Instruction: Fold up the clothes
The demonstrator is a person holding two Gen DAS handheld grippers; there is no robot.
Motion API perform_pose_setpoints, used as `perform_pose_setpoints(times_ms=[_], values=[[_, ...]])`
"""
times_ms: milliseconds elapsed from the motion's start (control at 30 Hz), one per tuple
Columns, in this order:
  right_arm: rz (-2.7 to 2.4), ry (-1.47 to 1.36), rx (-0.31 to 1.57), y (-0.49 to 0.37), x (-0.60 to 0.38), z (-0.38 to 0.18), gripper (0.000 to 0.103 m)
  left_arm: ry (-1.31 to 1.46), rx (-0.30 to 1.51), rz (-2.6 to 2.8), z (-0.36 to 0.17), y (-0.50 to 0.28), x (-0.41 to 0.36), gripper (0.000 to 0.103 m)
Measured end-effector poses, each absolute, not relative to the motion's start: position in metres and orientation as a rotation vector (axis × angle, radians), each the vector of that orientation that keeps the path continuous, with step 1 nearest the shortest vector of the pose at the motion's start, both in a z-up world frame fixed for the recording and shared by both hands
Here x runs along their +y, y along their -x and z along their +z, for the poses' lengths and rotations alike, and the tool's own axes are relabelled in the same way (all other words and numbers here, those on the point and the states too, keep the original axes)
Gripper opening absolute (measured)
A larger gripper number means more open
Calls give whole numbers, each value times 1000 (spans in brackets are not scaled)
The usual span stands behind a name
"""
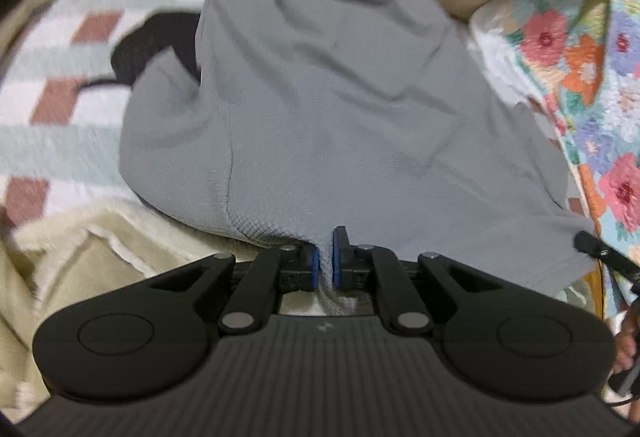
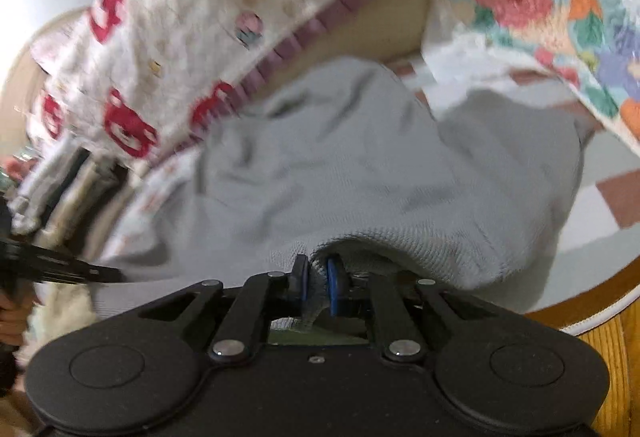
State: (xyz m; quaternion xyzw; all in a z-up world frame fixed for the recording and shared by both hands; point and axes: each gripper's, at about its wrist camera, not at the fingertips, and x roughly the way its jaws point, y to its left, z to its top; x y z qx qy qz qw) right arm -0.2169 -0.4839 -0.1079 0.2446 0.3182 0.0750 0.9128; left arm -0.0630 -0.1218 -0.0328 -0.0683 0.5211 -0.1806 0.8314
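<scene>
Here I have the left gripper (image 1: pixel 325 257) and right gripper (image 2: pixel 316 279) both pinching the near hem of the soft, limp grey garment (image 1: pixel 320 97), draped across the bed (image 1: pixel 60 141).

A bed (image 1: pixel 60 141) with a checked pale cover carries a grey garment (image 1: pixel 320 109), a floral quilt (image 1: pixel 580 69) and a black item (image 1: pixel 156 49).

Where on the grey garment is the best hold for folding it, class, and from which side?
The near hem of the grey garment: a thin free edge facing the person. Come in from the near side, as the left gripper and right gripper do, each pinching it.
</scene>
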Motion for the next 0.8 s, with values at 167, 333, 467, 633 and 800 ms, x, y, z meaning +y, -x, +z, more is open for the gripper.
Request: perform_pose_setpoints(times_ms=[167,333,467,633,800], values=[[129,-438,692,251,-469,-98,9,183,1152,-406,-31,79,-103,6],[71,-494,808,253,-461,-137,8,175,1184,-380,-47,81,-102,6],[45,-397,827,252,-451,-130,8,160,1183,-378,-41,80,-102,13],[5,-206,886,244,-431,-115,14,250,1139,-337,-16,75,-69,22],[-43,-30,914,236,-414,-97,31,307,1071,-185,-9,46,-14,46]])
